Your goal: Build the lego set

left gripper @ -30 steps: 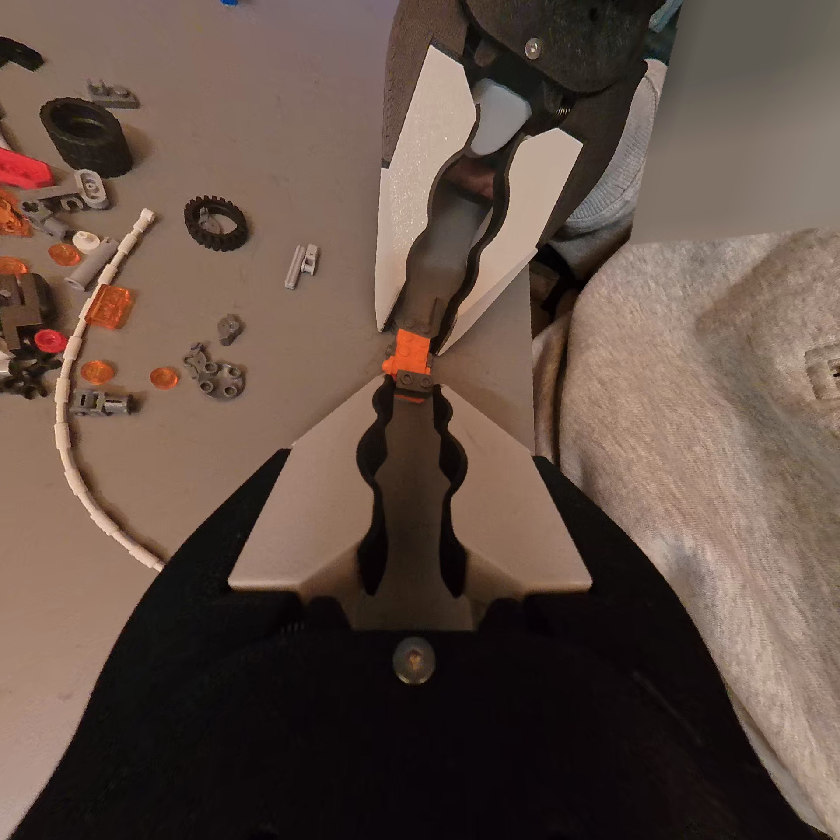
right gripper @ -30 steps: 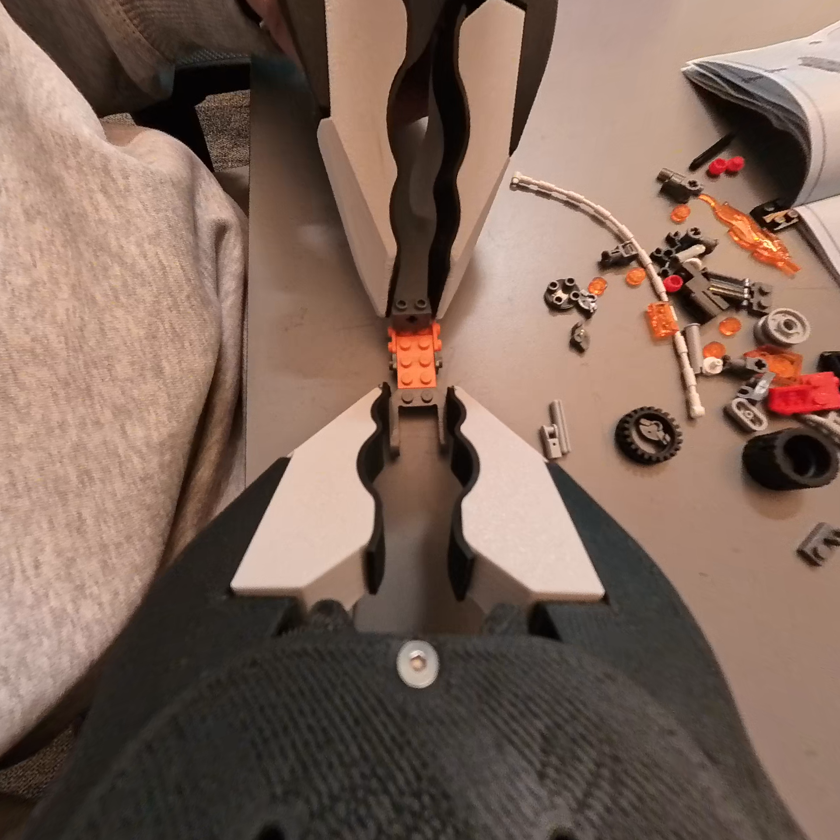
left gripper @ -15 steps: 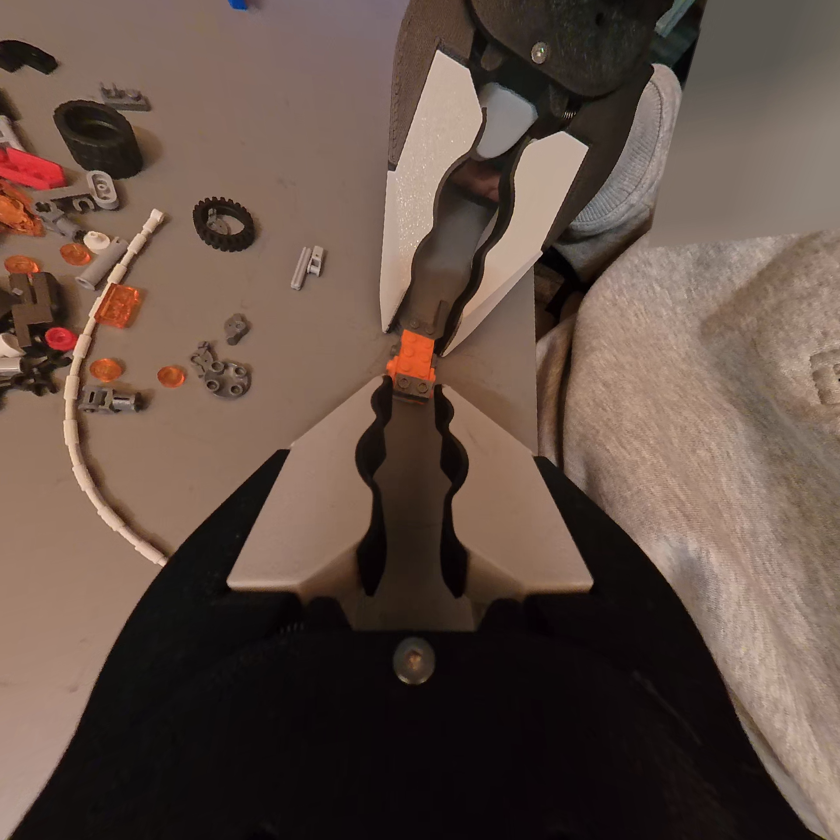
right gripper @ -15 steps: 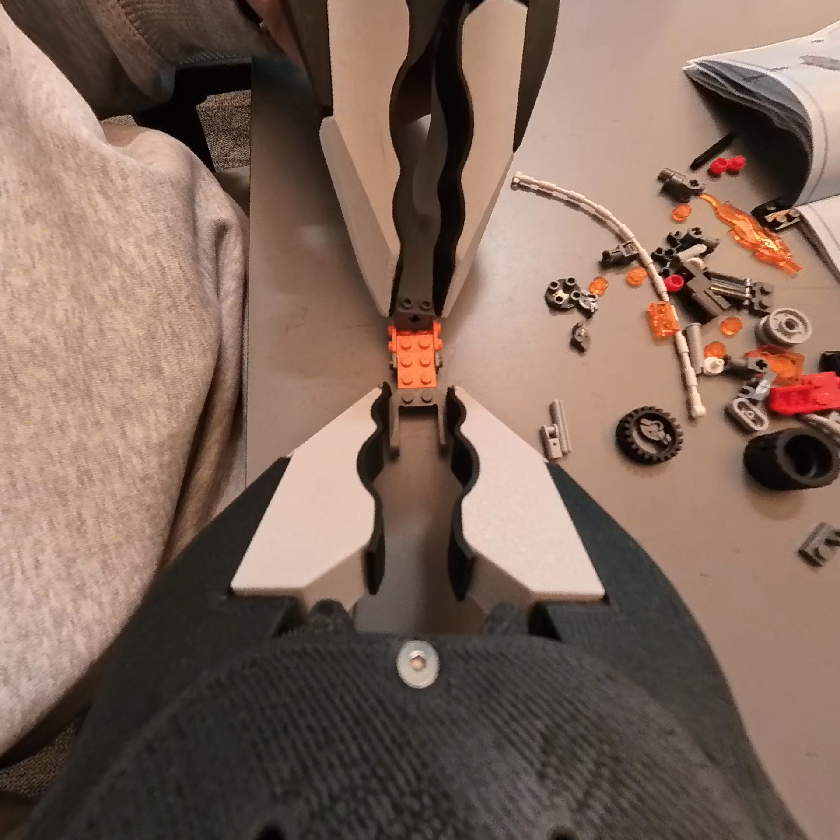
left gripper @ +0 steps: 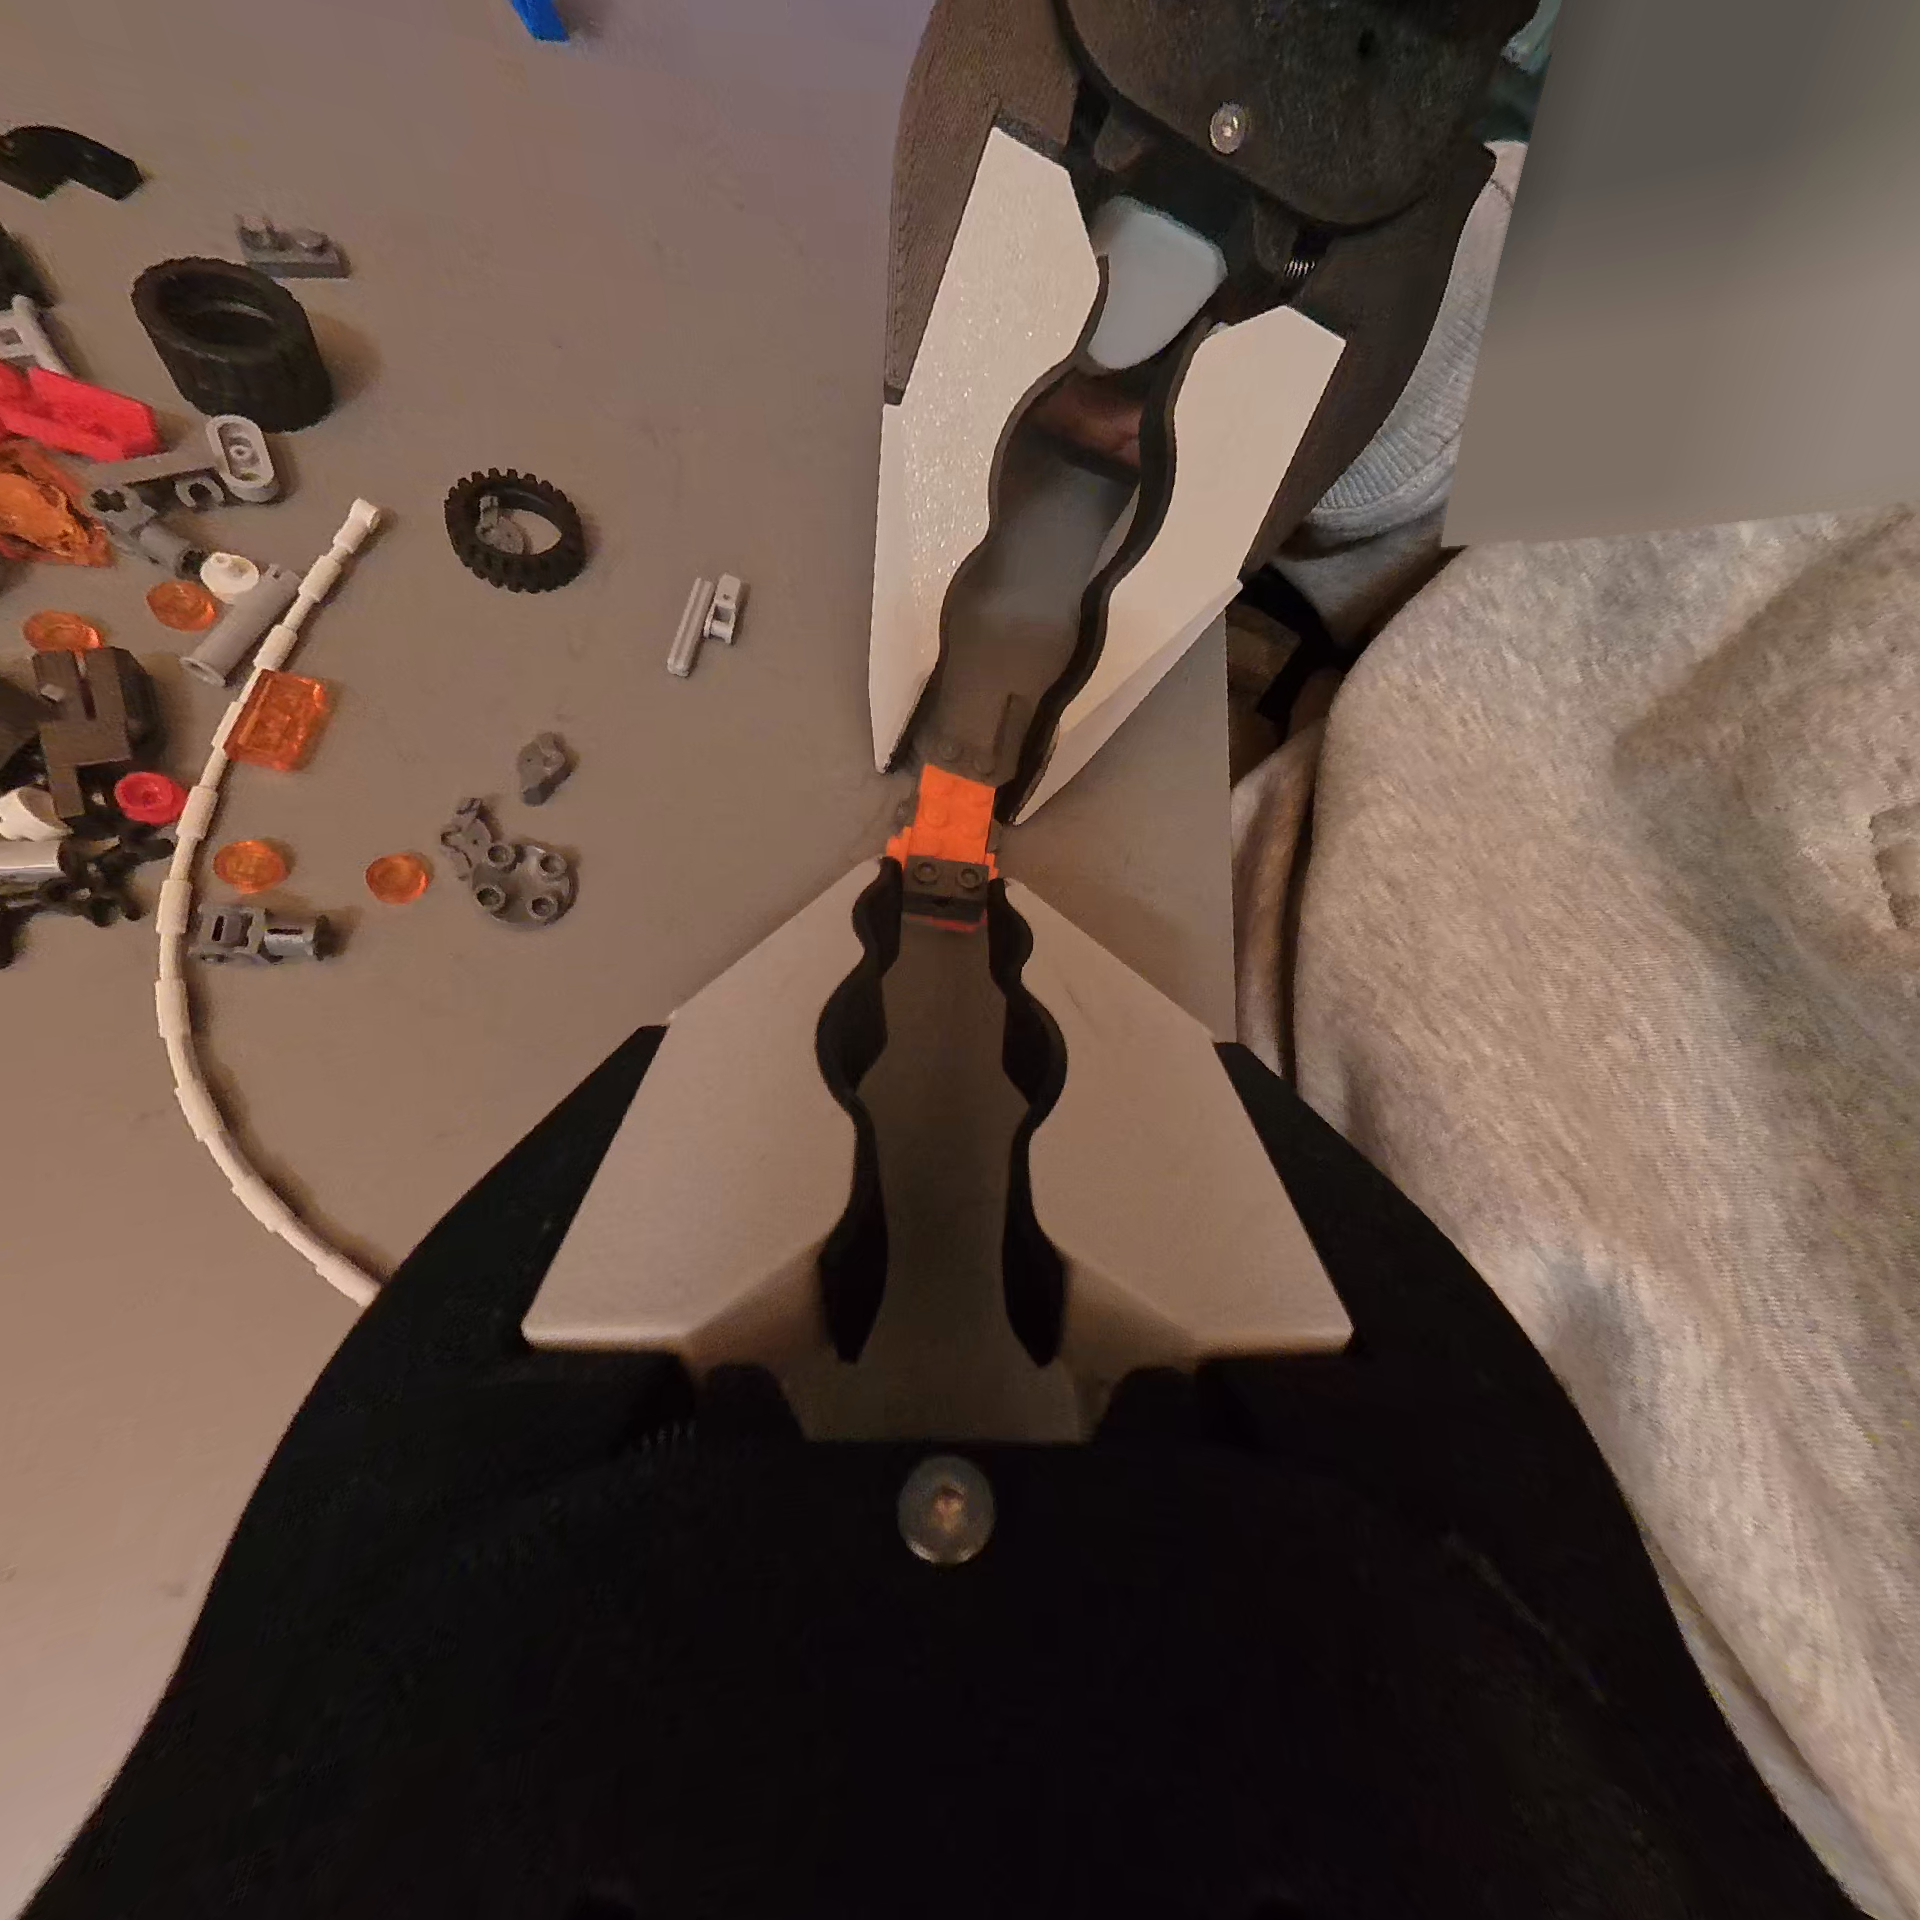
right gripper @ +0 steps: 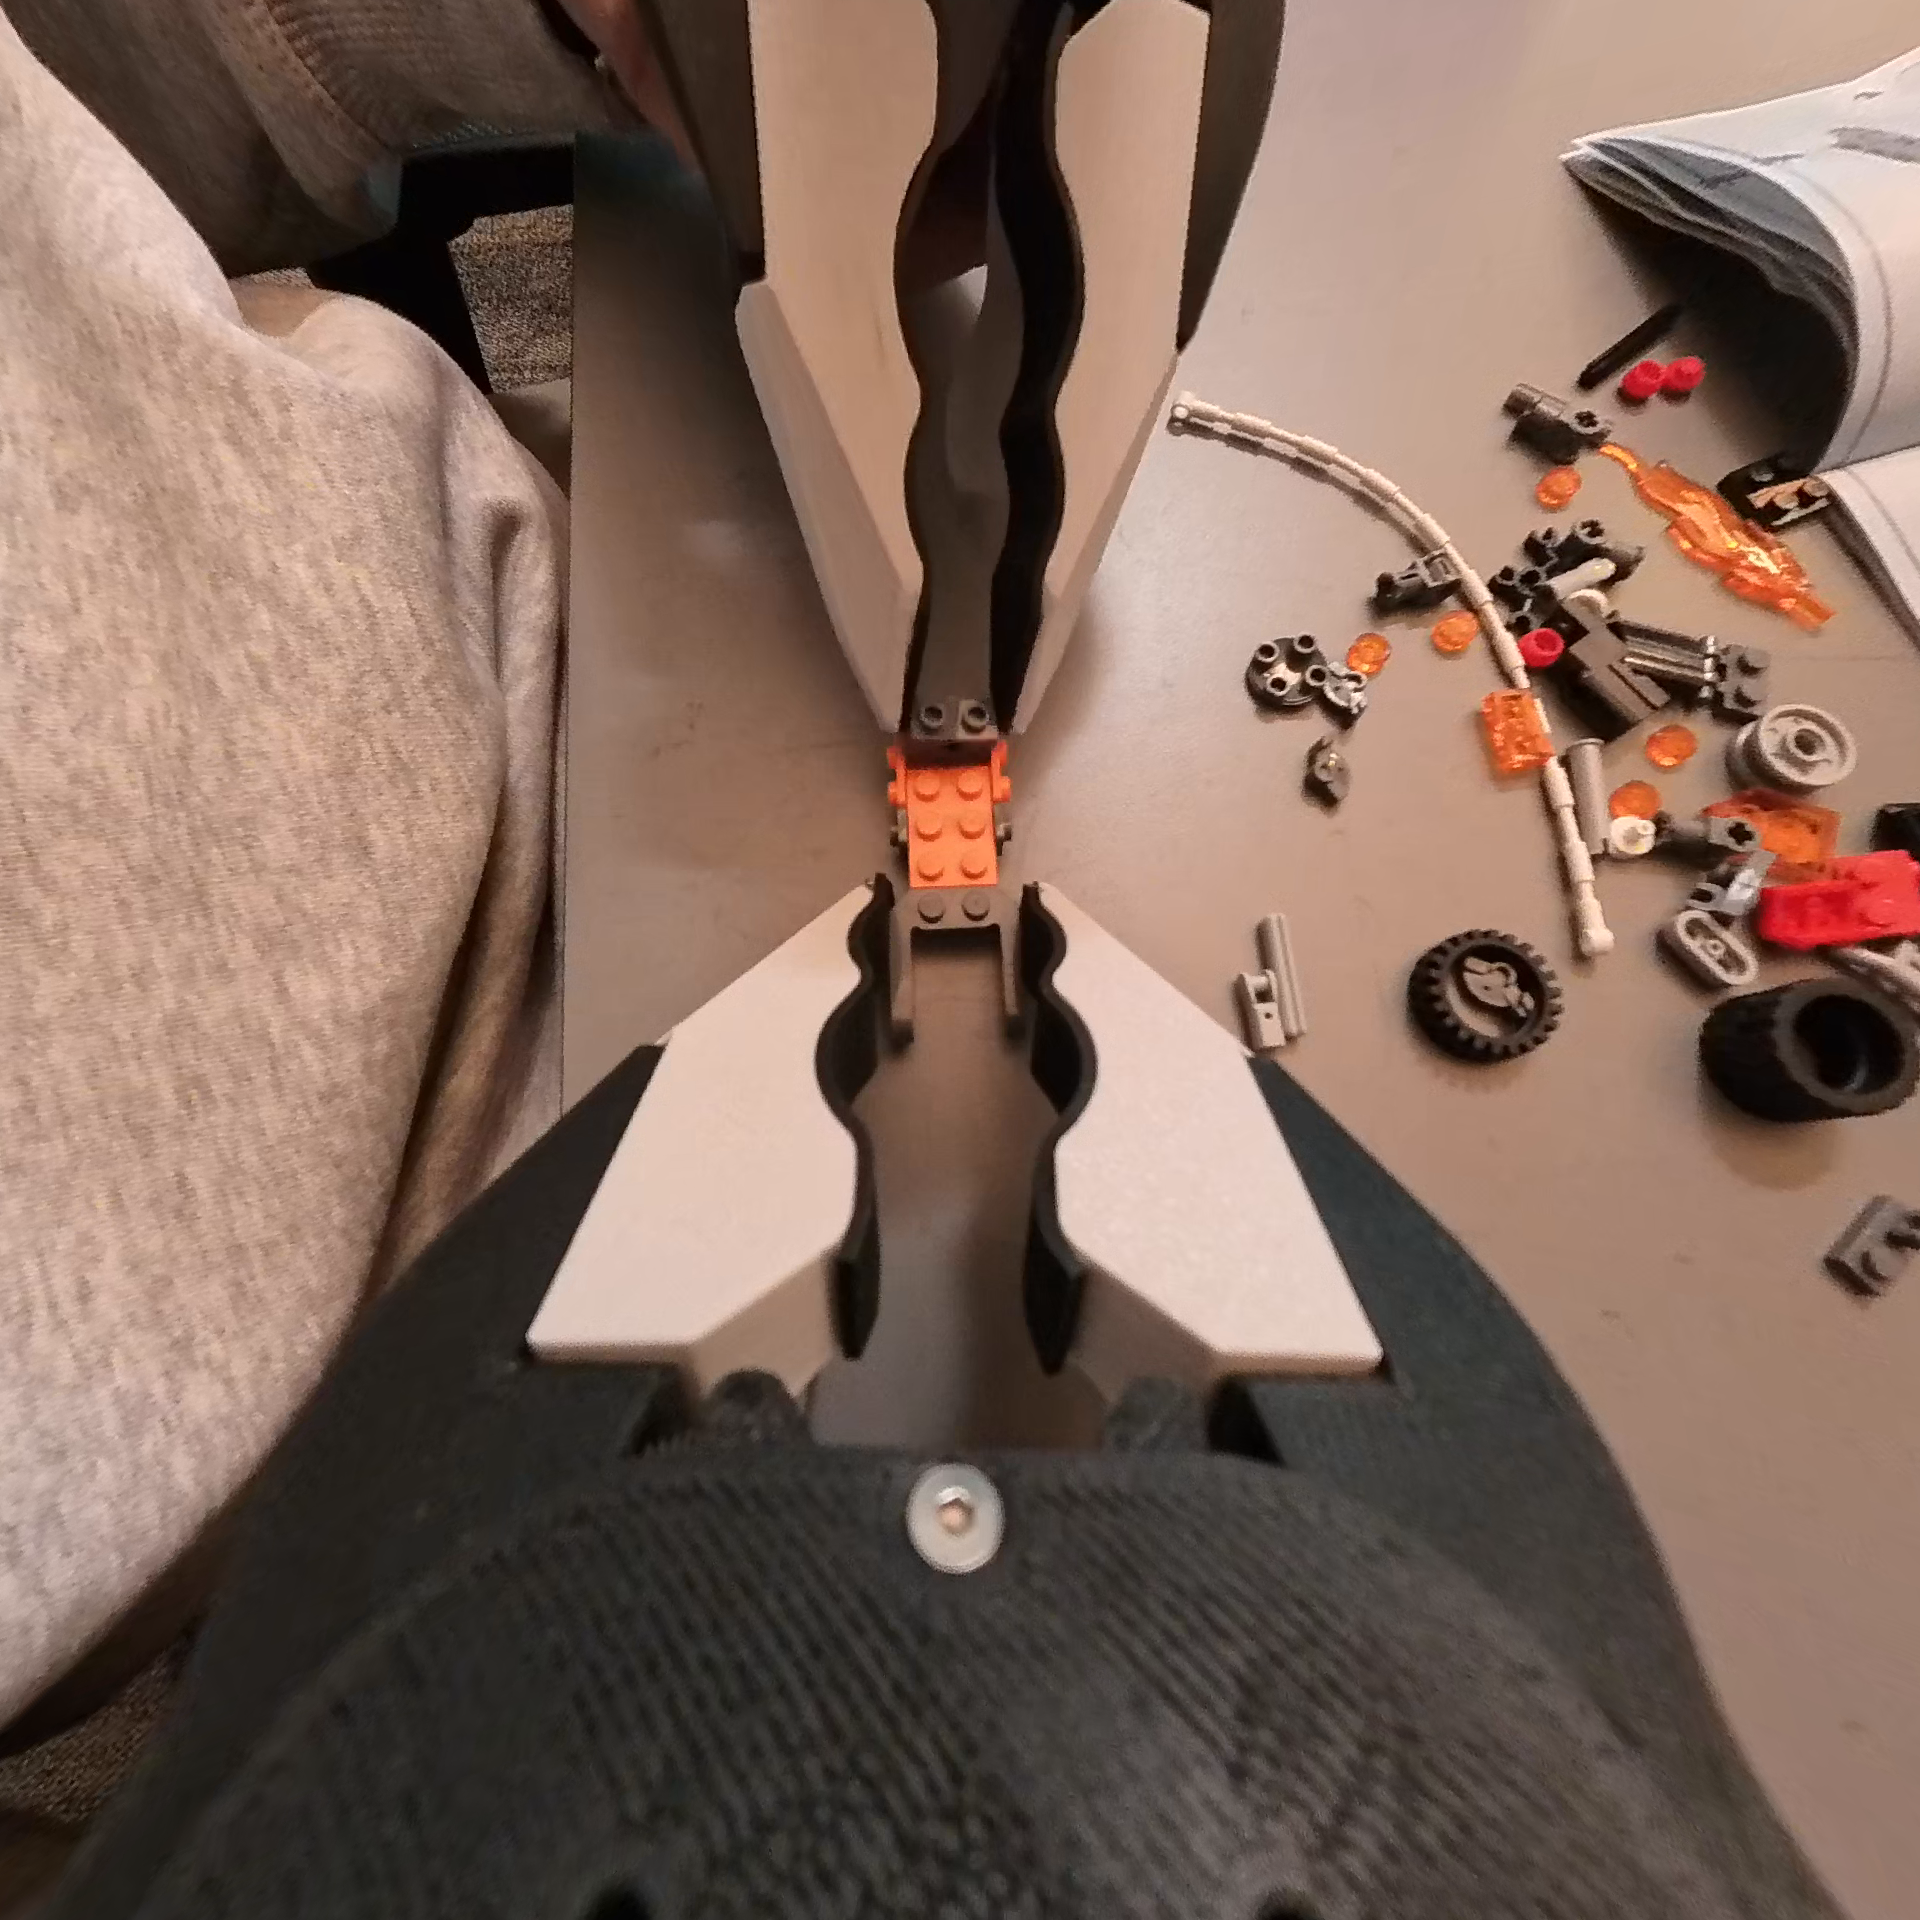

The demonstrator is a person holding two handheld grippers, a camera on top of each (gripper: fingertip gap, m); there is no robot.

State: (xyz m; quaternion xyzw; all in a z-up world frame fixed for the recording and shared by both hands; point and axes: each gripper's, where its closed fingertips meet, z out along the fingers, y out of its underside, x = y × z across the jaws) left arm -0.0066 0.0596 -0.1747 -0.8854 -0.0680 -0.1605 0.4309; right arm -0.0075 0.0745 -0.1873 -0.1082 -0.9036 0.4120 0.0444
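A small lego assembly, an orange plate (left gripper: 951,816) with dark grey ends, hangs above the grey table (left gripper: 623,260) between both grippers. My left gripper (left gripper: 940,896) is shut on its near dark grey end (left gripper: 945,881). In that view the right gripper (left gripper: 961,753) reaches in from the top and is shut on the far end. In the right wrist view my right gripper (right gripper: 951,909) is shut on the dark grey forked end (right gripper: 951,914) next to the orange plate (right gripper: 948,821). The left gripper (right gripper: 956,717) holds the opposite end.
Loose parts lie on the table: a large black tyre (left gripper: 234,343), a small tyre (left gripper: 512,530), a white flexible hose (left gripper: 197,1039), orange transparent pieces (left gripper: 275,719), a red piece (left gripper: 73,416). An instruction booklet (right gripper: 1787,208) lies beyond. A person's grey sweatshirt (left gripper: 1610,1039) is beside the table edge. Less than 4 cm separates the two grippers' tips. Both grippers' tips are roughly 15 cm from the red piece (left gripper: 73,416). Look for it in the right wrist view (right gripper: 1819,899) too.
Both grippers keep their hold on the assembly. The left wrist view has drifted slightly, so the loose parts sit a little lower and farther right in it.
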